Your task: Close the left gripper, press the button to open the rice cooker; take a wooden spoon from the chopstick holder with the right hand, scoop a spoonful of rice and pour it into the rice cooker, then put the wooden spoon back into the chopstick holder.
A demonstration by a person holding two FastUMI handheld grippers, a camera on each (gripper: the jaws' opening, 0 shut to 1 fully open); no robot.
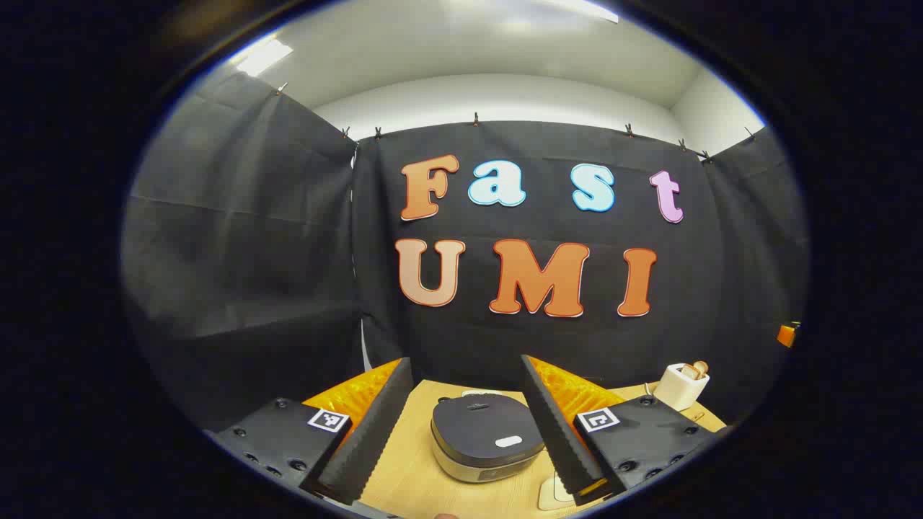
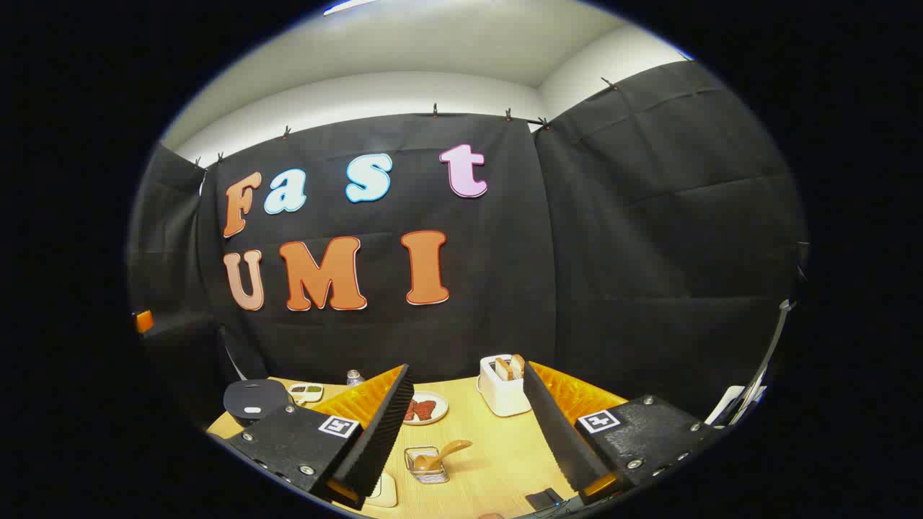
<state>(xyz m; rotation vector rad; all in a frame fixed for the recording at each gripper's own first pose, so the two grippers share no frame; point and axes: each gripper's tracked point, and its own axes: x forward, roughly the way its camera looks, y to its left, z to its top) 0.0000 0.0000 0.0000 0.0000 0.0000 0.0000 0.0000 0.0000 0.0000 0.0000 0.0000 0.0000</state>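
Observation:
The rice cooker (image 1: 487, 436) stands on the wooden table (image 1: 411, 476) with its dark lid down and a pale button (image 1: 508, 441) on the front of the lid. My left gripper (image 1: 461, 440) hovers open above and in front of it, with the cooker showing between its fingers. In the right gripper view the cooker (image 2: 252, 400) is at the far left. A wooden spoon (image 2: 441, 454) lies in a small wire holder (image 2: 427, 465) on the table, below and between the fingers of my right gripper (image 2: 469, 447), which is open and holds nothing.
A white toaster (image 2: 505, 386) with bread slices stands at the back of the table, also seen as the toaster (image 1: 681, 386). A plate (image 2: 422, 409) with reddish food, a small dish tray (image 2: 306, 391) and a little bottle (image 2: 353, 376) sit near the wall. A cream square object (image 2: 382, 490) lies at the front.

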